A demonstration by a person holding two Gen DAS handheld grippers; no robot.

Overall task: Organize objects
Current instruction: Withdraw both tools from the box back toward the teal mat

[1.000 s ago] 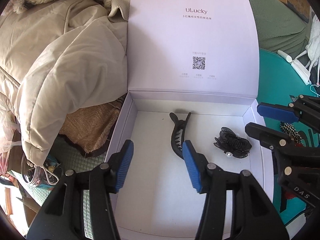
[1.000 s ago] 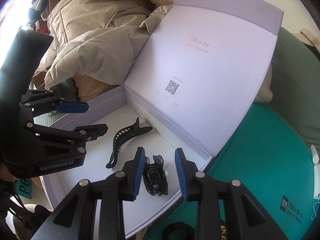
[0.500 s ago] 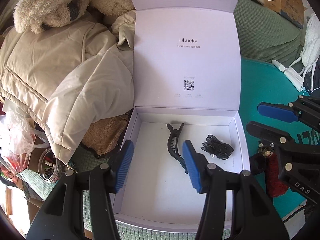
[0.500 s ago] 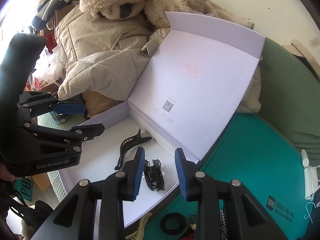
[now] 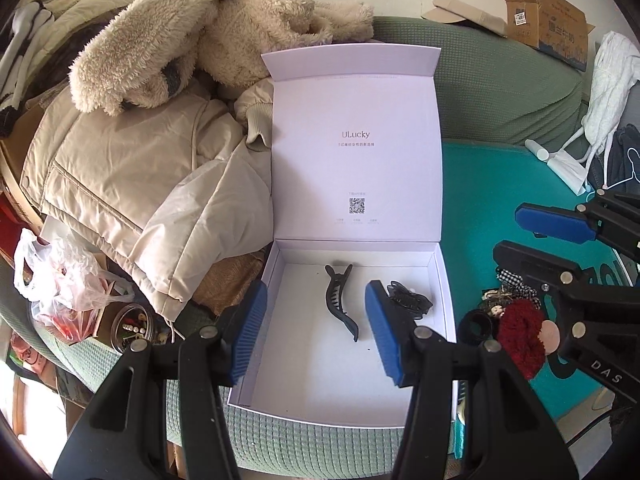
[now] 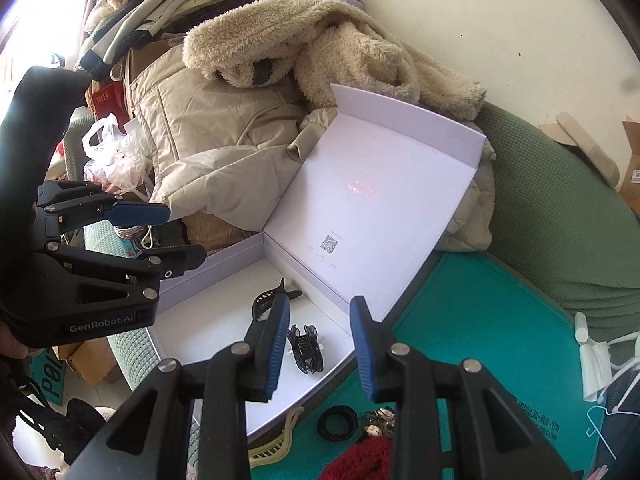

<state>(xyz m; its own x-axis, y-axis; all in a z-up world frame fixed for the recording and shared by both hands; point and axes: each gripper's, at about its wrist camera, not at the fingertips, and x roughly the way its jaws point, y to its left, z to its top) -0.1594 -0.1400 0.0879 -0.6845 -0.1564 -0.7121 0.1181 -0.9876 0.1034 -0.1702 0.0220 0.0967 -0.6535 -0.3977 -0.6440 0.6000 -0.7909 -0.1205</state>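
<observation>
Both spread, empty tools (image 5: 314, 330) (image 6: 320, 344) have pulled back from the box (image 5: 446, 292), jacket (image 5: 132, 184) beside it.

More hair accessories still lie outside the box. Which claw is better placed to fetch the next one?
Probably the right claw: open, empty, and nearest the hair ties and red scrunchie lying right of the box. The left claw hangs over the box.
</observation>
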